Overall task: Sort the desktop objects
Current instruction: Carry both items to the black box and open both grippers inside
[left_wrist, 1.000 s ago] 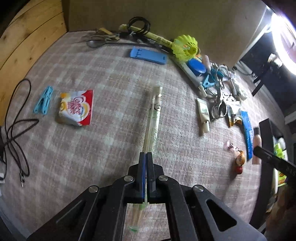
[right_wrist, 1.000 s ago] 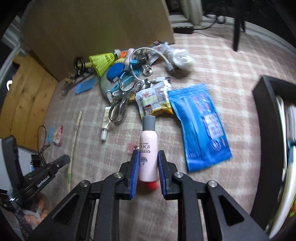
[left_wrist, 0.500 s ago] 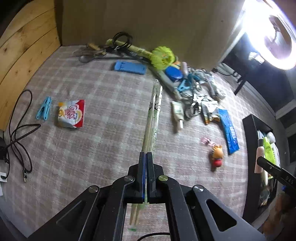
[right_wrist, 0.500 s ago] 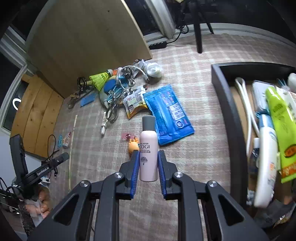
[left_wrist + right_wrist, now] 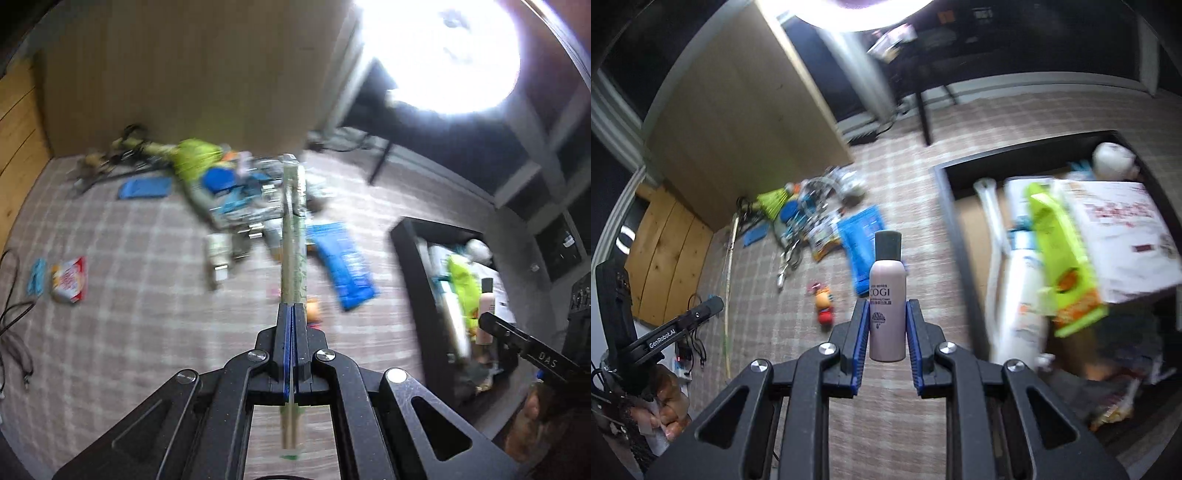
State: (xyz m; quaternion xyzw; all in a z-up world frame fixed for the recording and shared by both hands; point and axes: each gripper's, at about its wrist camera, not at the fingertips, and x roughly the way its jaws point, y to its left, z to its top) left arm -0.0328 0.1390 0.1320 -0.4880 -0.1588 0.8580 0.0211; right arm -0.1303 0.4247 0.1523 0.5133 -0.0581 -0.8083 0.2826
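My left gripper (image 5: 294,306) is shut on a long pair of wrapped chopsticks (image 5: 293,236), held off the checked cloth and pointing away over the clutter. In the right wrist view the same chopsticks (image 5: 729,258) slant up at the far left. My right gripper (image 5: 887,303) is shut on a pink bottle (image 5: 887,280) with a grey cap, held upright above the cloth, just left of the black box (image 5: 951,206). The box (image 5: 410,258) holds a green tube (image 5: 1060,240), a white bottle (image 5: 1019,295) and a booklet (image 5: 1115,229). The left wrist view is blurred.
A heap of small things lies at the back: a yellow-green shuttlecock (image 5: 194,157), a blue clip (image 5: 146,187), a blue packet (image 5: 343,266). A red-white sachet (image 5: 70,282) and a black cable (image 5: 14,332) lie left. A small doll keychain (image 5: 824,306) lies mid-cloth. A wooden board (image 5: 746,110) stands behind.
Both grippers have risen and swung right toward the black box, which now fills much more of the right wrist view. The chopsticks came up off the cloth. Both grips are unchanged.
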